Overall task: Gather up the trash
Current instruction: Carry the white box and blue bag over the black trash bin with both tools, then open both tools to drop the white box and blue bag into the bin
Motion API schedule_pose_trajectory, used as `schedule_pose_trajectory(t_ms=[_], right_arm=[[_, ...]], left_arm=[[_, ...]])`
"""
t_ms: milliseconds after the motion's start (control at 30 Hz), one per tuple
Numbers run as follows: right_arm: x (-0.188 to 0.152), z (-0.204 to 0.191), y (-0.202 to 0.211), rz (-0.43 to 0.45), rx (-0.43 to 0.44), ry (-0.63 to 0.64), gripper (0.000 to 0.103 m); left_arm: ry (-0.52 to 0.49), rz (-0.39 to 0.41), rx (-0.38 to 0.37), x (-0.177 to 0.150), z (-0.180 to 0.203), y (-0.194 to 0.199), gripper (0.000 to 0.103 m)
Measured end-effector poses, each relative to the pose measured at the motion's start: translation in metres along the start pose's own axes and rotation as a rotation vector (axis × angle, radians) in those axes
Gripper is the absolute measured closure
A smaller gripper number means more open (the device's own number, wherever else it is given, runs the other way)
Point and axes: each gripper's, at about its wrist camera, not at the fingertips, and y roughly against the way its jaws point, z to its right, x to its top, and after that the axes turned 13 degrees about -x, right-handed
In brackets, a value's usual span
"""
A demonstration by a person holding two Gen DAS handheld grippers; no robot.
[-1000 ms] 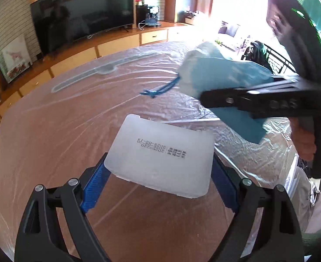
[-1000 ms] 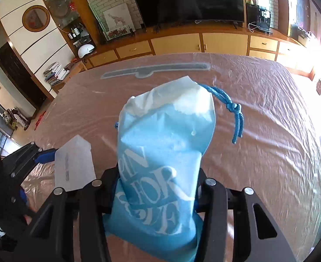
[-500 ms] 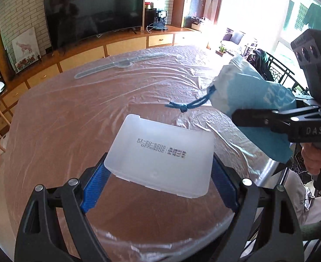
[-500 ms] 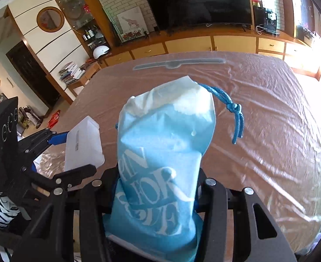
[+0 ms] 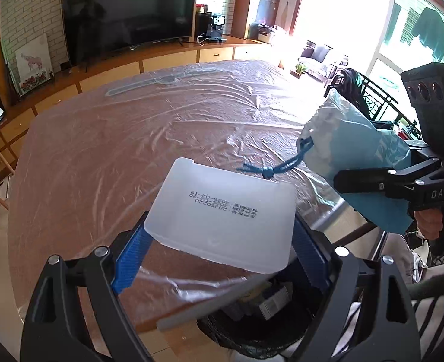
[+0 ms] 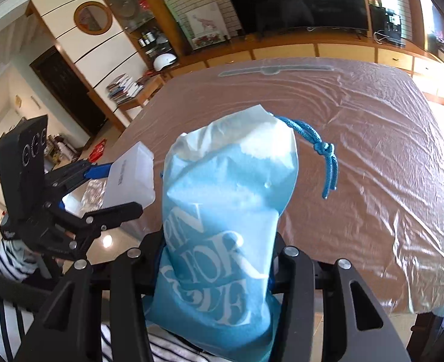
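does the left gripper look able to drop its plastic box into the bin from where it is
Probably yes: the left gripper holds the white plastic box past the table edge, with the black-lined bin open just below and nothing between.

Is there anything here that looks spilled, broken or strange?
Nothing looks spilled or broken. The left hand-held gripper holds a white plastic box above a black trash bin beside the table. The right hand-held gripper holds a crumpled blue paper bag; its cord hangs loose.
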Motion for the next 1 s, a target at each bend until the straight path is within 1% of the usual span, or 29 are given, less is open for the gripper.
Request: schedule_pose_trajectory(t_ms=[200,333,633,800,1000], right_arm=[[-0.023,-0.001,0.01,-0.027,0.049,0.025,0.056],[-0.037,-0.008,0.012,-0.055,0.081,0.035,0.056],[-0.07,-0.018,0.014,-0.137,0.101,0.084,0.056],[-0.085,-0.023,0.011,-0.185,0.114,0.104,0.056],[-0.102,-0.027,-0.006,-0.253,0.111,0.122,0.056]], left_arm=[[-0.025,0.001,-0.039,-0.015,0.014,0.01,0.015],[-0.038,-0.016,-0.062,-0.028,0.027,0.011,0.015],[-0.085,-0.079,-0.091,-0.056,0.054,0.012,0.015],[-0.073,-0.128,-0.101,-0.073,0.059,0.004,0.015],[-0.044,-0.183,-0.099,-0.092,0.055,-0.014,0.015]])
